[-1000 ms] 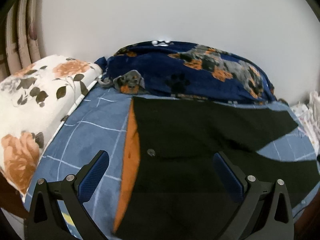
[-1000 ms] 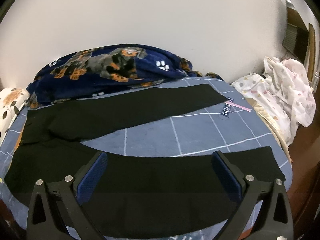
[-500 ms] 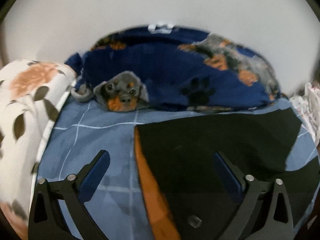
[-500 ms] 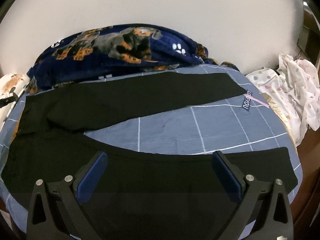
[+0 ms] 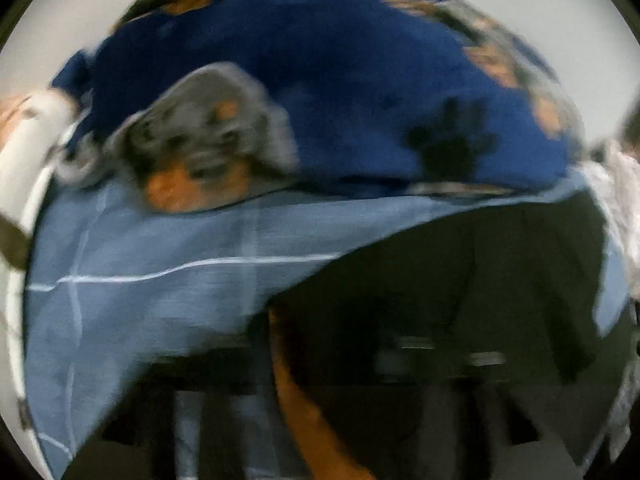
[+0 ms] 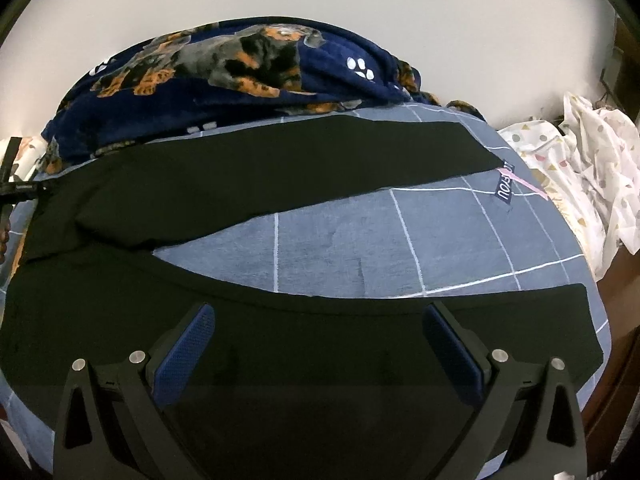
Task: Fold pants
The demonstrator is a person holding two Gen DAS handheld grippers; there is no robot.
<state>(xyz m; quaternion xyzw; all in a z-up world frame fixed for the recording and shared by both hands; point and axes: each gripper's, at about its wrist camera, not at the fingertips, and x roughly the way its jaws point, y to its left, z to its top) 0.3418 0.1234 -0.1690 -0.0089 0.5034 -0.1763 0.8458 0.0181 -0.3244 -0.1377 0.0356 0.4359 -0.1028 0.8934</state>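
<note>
Black pants [image 6: 240, 192] lie spread on a blue checked bedsheet [image 6: 360, 240], the legs pointing right and splayed apart. My right gripper [image 6: 316, 344] hangs open over the near leg, with nothing between its blue pads [image 6: 184, 352]. The left wrist view is smeared by motion. My left gripper [image 5: 316, 392] is low over the far corner of the waist, and its jaws are closing with the orange-lined waistband [image 5: 304, 412] between them. The blur hides whether the pads press on it. The left gripper's black frame [image 6: 16, 190] shows at the left edge of the right wrist view.
A navy dog-print blanket [image 6: 224, 92] is bunched along the wall behind the pants. A floral pillow [image 5: 16, 168] lies at the left. Crumpled white spotted cloth [image 6: 580, 168] sits at the right. A small label [image 6: 505, 184] lies by the far leg's cuff.
My left gripper has swung forward and down to the far waist corner, and its fingers have drawn inward into a blur. My right gripper has sunk slightly toward the near leg, still open.
</note>
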